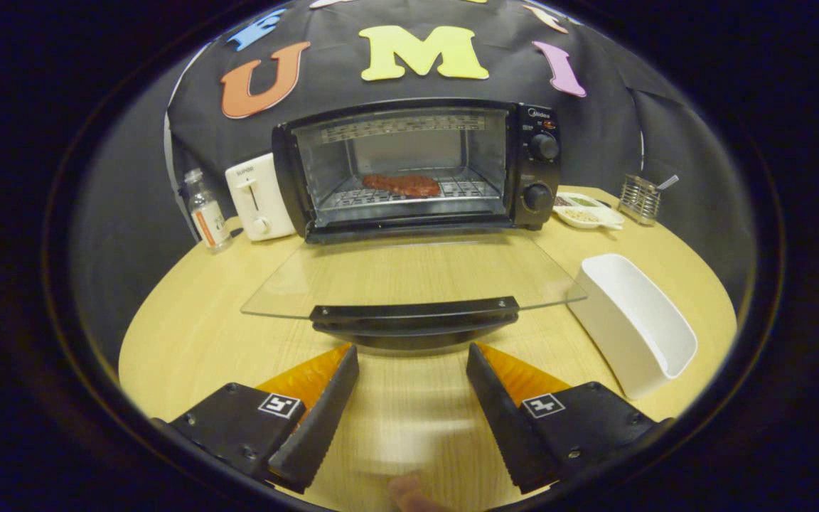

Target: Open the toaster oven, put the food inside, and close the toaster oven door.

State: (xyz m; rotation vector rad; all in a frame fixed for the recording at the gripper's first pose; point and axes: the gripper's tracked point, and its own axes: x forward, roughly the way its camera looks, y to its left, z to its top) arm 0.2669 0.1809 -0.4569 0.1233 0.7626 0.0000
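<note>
**Food is on the rack; the door waits to be swung shut**

The food (402, 185), a reddish-brown slab, lies flat on the wire rack (409, 192) inside the toaster oven (416, 167), at 12 o'clock from the fingers and well beyond them. The glass door (409, 274) hangs fully open, lying level toward the gripper, which leaves its dark handle (414, 321) the nearest part, just ahead of the fingertips. The gripper (412, 352) is spread wide and holds nothing; that width would suit slipping under or around the handle to lift the door, likely the step remaining. At 2 o'clock stands an empty white container (637, 323), probably where the food came from. A white toaster (260, 197) and a small bottle (207, 210) sit at 10 o'clock beside the oven; a dish (587, 211) and a utensil holder (640, 199) at 1 o'clock.
</note>
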